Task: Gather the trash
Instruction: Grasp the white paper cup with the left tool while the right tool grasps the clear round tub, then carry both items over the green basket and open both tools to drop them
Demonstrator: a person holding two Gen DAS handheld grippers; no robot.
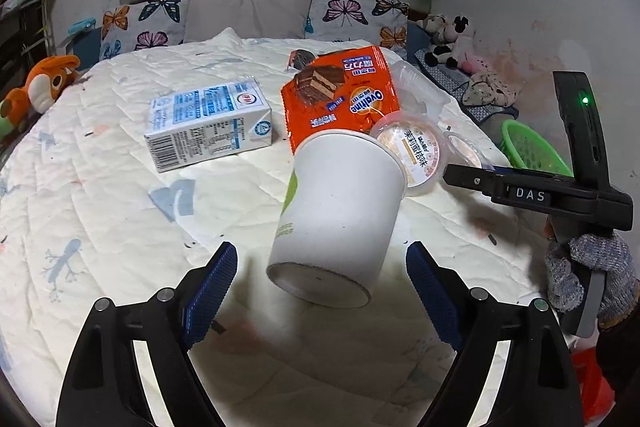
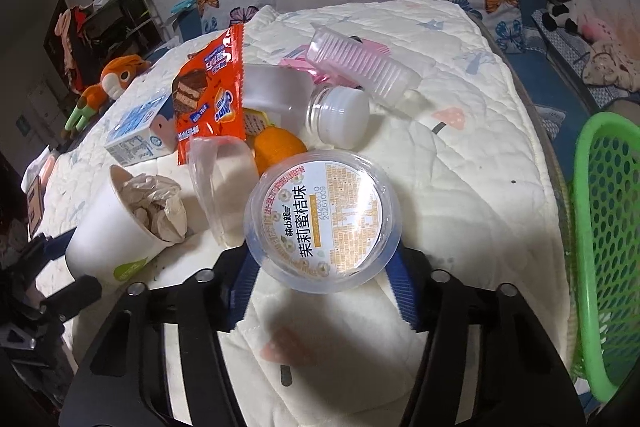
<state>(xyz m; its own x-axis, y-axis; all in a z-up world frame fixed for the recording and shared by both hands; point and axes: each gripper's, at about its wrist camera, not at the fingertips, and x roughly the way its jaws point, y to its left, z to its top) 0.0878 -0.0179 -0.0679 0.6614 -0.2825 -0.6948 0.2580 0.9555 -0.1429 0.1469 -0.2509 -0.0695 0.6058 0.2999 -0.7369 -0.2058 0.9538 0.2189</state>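
Right gripper point(image 2: 320, 291) clamps jelly cup point(image 2: 322, 219); left gripper point(image 1: 320, 279) (jaws spread) straddles paper cup point(image 1: 340, 215).

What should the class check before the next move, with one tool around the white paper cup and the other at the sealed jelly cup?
1. Left tool open wider than the paper cup: ok, both pads stand clear of it.
2. Paper cup lined up between the pads: ok, though it lies tilted.
3. Cup contents secure: not ok, crumpled paper bulges from its mouth.
4. Right tool gripping the jelly cup: cannot tell; the pads flank it closely.
5. Green basket in view for dropping: ok, beside the bed.
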